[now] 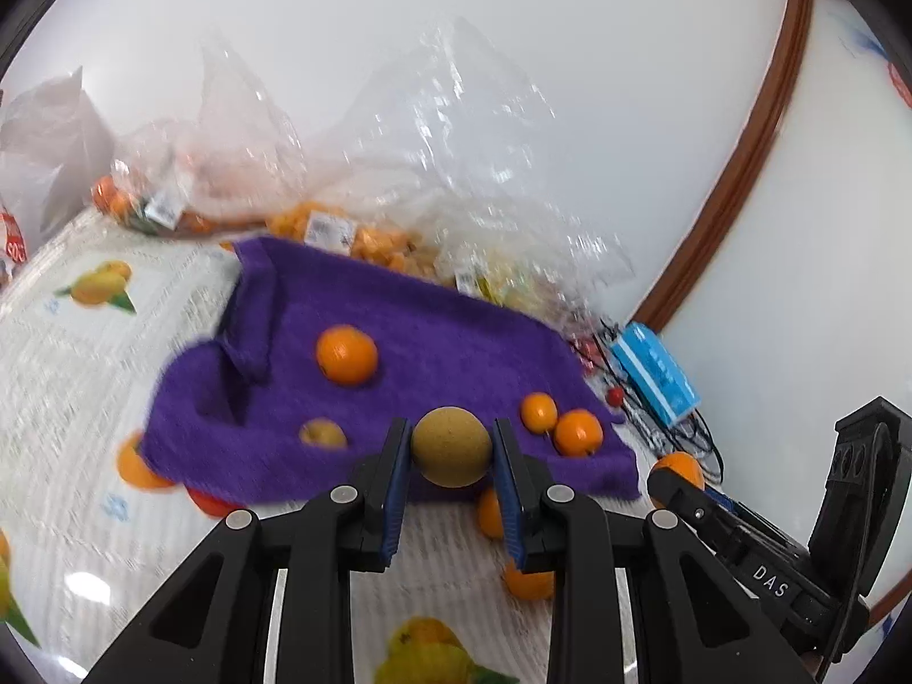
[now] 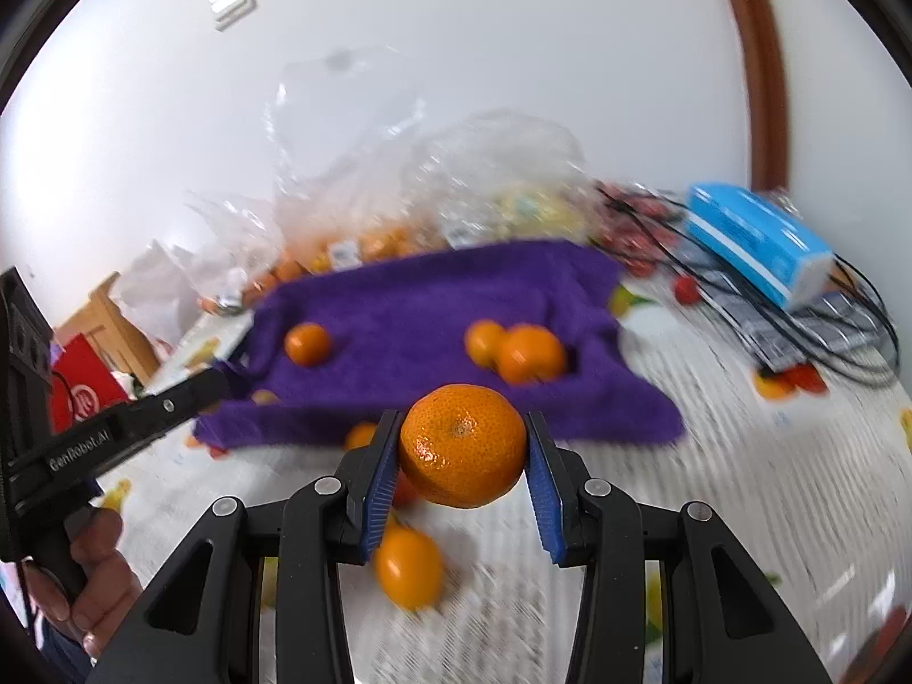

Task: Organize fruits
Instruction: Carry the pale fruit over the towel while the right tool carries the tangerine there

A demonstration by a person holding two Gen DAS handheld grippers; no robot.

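While the left gripper (image 1: 451, 450) clamps a tan-brown round fruit (image 1: 451, 447) between its blue pads, the right gripper (image 2: 461, 447) clamps a mandarin (image 2: 462, 445), both held above the printed tablecloth (image 2: 741, 484). Beyond: purple towel (image 1: 433, 330) with 3 oranges: 1 left (image 1: 346, 354), 2 touching at right (image 1: 577, 432). Far side: clear fruit bags (image 1: 365, 239).

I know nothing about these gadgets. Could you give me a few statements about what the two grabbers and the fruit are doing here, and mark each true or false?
1. The left gripper clamps a round tan-brown fruit. True.
2. The right gripper is empty. False: it holds a dimpled orange tangerine.
3. The fuzzy purple towel has no fruit on it. False: several orange fruits lie on it.
4. A light blue box lies beside black cables. True.
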